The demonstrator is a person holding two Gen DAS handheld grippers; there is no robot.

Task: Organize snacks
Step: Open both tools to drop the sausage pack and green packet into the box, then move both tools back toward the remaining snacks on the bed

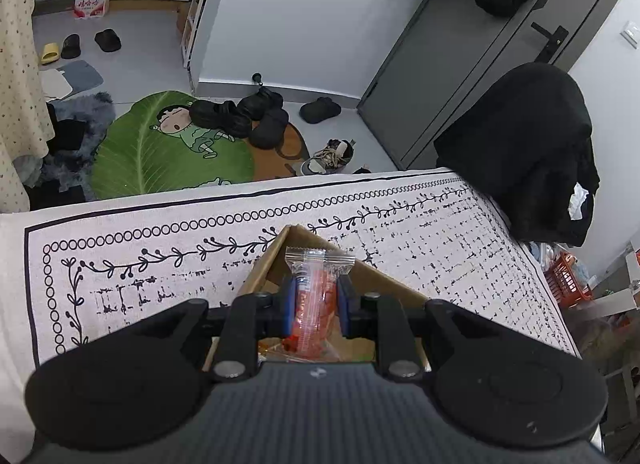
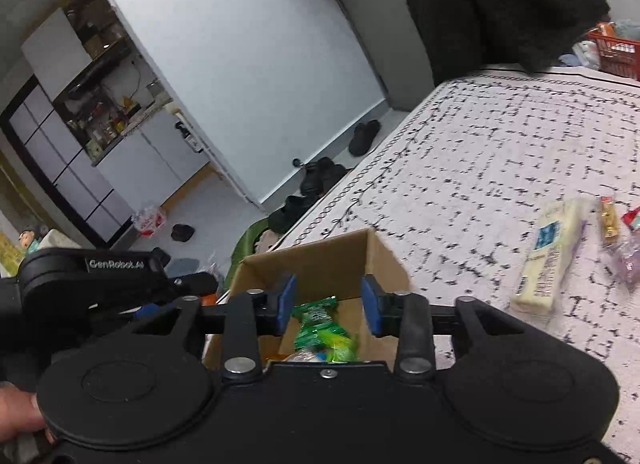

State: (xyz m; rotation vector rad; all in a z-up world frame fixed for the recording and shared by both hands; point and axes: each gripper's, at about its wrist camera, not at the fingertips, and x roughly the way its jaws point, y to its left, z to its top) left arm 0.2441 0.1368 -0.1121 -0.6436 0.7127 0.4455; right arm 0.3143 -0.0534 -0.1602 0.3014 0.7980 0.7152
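Note:
An open cardboard box [image 1: 276,260] stands on the patterned tablecloth [image 1: 140,264]. My left gripper [image 1: 316,292] hangs over the box, shut on a clear packet of red snacks [image 1: 318,264] that stands upright between the blue pads. In the right wrist view my right gripper [image 2: 328,300] is open above the same box [image 2: 320,264]. A green snack packet [image 2: 320,330] lies inside below the pads, untouched by them, with other packets beside it. The left gripper's body [image 2: 100,276] shows at the box's left side.
A cream-coloured packet [image 2: 548,260] and a few small sweets [image 2: 610,219] lie on the cloth right of the box. A red basket [image 2: 616,51] and a black garment [image 1: 528,151] are at the table's far right end. A hand [image 2: 16,412] shows at lower left.

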